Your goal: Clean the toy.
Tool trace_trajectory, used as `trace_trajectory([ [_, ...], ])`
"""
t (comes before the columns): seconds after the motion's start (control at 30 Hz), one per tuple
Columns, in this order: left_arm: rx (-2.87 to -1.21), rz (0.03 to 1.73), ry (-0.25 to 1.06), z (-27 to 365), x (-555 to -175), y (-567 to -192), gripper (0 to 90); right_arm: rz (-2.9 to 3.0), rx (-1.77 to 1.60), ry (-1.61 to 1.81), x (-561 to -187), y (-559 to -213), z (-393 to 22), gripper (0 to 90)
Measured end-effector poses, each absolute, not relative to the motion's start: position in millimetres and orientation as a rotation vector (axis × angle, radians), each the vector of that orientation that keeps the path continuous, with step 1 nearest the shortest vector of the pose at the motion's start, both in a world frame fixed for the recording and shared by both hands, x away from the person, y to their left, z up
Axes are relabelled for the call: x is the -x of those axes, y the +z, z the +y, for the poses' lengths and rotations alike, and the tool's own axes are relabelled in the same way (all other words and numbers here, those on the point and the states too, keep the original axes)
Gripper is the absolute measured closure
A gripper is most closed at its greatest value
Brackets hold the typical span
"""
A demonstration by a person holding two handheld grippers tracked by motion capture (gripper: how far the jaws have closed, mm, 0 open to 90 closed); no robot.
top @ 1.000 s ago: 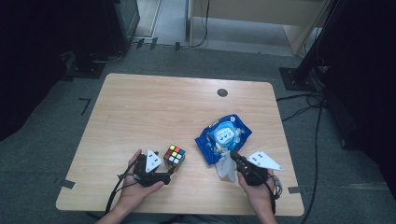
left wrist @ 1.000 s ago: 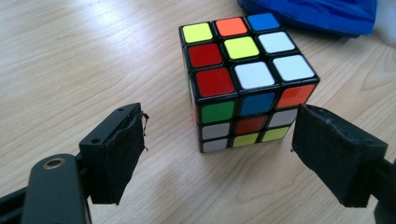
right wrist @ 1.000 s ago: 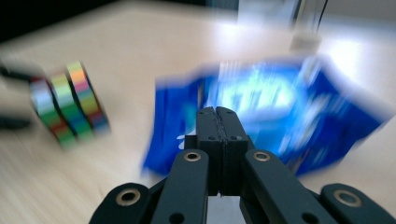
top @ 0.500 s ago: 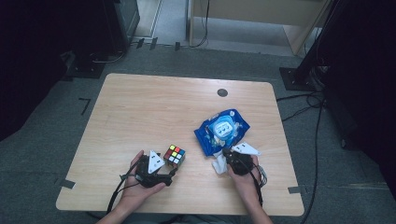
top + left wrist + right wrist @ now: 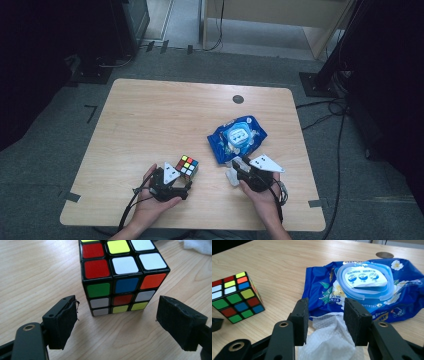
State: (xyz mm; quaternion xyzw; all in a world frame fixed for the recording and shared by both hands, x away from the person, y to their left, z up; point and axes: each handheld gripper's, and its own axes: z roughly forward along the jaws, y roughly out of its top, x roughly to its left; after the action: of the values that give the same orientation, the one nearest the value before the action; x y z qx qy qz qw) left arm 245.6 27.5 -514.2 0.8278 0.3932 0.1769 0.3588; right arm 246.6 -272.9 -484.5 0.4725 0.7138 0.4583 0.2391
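Already the right gripper (image 5: 325, 320) had just been opening its jaws around the white wipe (image 5: 329, 342) beside the blue pack (image 5: 367, 290), while the left gripper (image 5: 116, 325), jaws apart, faced the cube (image 5: 120, 277) just ahead.

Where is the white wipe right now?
In the high view the white wipe lies near the table's front right, between the right gripper jaws, just before the blue wipes pack.

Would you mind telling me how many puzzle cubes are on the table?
1. The puzzle cube sits near the table's front edge, just ahead of the left gripper, to the left of the blue wipes pack. No others are apparent.
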Motion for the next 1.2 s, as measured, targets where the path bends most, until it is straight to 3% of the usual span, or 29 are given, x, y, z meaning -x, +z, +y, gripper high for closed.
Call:
trace_trajectory([
  [0.27,-2.124,1.108,0.432,16,-256,-515,17.4,1.94,-1.299,1.25,-237,-483,-276,55.6],
  [0.53,-2.138,1.139,0.485,0,-263,-515,25.8,1.939,-1.32,1.254,-236,-485,-281,55.5],
  [0.6,-2.134,1.143,0.473,1,-265,-515,32.8,1.945,-1.322,1.256,-235,-485,-282,55.5],
  [0.77,-2.12,1.069,0.374,16,-276,-513,34.0,2.022,-1.327,1.214,-228,-484,-284,53.2],
  [1.0,-2.11,0.885,0.453,34,-257,-499,34.1,2.12,-1.379,1.085,-234,-509,-274,51.3],
  [1.1,-2.101,0.785,0.49,41,-246,-490,34.1,2.101,-1.393,1.049,-236,-514,-271,54.9],
  [1.2,-2.062,0.745,0.457,46,-245,-484,34.1,2.075,-1.457,1.039,-239,-520,-269,65.2],
])
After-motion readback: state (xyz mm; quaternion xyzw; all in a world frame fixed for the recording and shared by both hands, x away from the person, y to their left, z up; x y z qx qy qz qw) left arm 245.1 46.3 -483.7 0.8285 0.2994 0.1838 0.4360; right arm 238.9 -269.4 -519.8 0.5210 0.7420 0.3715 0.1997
